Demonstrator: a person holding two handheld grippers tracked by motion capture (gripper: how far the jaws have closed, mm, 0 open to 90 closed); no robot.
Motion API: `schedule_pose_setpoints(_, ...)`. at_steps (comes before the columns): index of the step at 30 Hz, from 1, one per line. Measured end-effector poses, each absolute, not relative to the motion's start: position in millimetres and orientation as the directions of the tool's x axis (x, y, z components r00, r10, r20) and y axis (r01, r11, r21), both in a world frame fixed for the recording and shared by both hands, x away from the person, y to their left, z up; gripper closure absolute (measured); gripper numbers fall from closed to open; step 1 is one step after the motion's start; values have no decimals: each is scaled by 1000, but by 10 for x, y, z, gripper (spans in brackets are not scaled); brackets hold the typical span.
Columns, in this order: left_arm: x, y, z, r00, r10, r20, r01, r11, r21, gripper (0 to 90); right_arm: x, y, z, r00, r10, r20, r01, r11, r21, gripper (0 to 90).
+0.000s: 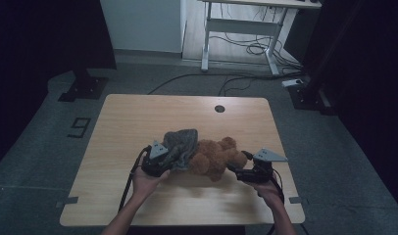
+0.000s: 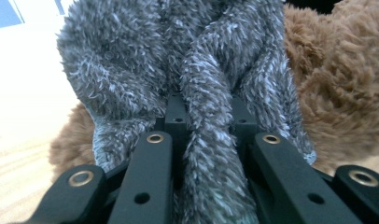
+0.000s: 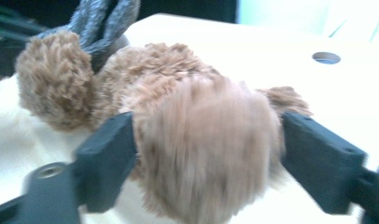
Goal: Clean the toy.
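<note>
While the brown plush bear (image 1: 215,157) is lying mid-table (image 1: 138,122), the left tool (image 1: 162,164) is pinching a fold of its grey fuzzy garment (image 2: 197,70), and the right tool (image 3: 201,154) is clamping a limb, apparently bracing it for dressing or undressing.

The fuzzy grey knitted cloth (image 1: 181,142) covered one end of the brown plush teddy bear (image 1: 214,157), so that end's shape could not be read. In the left gripper view the cloth (image 2: 187,70) ran off the top edge and hid the jaw tips of the left gripper (image 2: 210,116). In the right gripper view the bear's near part (image 3: 206,154) was motion-blurred and cut off at the bottom; contact with the jaws could not be settled.
</note>
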State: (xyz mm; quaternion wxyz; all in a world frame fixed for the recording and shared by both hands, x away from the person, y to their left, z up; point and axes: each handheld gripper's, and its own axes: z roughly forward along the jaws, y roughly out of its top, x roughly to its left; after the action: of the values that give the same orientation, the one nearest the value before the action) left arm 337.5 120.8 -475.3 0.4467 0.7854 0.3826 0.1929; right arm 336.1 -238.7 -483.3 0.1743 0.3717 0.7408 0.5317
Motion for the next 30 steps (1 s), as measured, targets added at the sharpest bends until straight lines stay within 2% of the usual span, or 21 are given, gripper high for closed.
schedule_pose_setpoints(4,3202,1243,-4819,650,760,-20,415,-333,847,752,3319,-2258,-4921,-724,685,79,352,269,897,412)
schedule_pose_setpoints(8,3112,1280,-4878,663,748,-32,417,-334,845,753,3325,-2177,-5122,-734,671,110,402,297,866,474)
schedule_pose_setpoints(12,3157,1257,-4880,655,755,-25,417,-334,846,754,3336,-2122,-5232,-719,683,129,423,284,860,511)
schedule_pose_setpoints(18,3304,1155,-4680,645,761,-75,436,-285,854,759,3410,-2034,-5251,-679,727,103,418,268,868,554)
schedule_pose_setpoints(20,3351,1021,-4556,673,733,-95,423,-277,863,761,3407,-2023,-5264,-683,723,107,414,262,872,558)
schedule_pose_setpoints(24,3414,582,-4369,728,683,-64,381,-325,866,760,3373,-1992,-5274,-693,715,86,395,278,876,556)
schedule_pose_setpoints(27,3487,193,-4465,750,661,-39,399,-404,823,760,3371,-2008,-5271,-678,729,95,403,260,878,556)
schedule_pose_setpoints(29,3508,126,-4578,746,666,-10,399,-435,807,761,3377,-2036,-5285,-660,743,111,418,240,876,558)
schedule_pose_setpoints(30,3510,148,-4621,746,665,-23,402,-423,812,762,3378,-2050,-5289,-656,746,111,421,240,874,559)
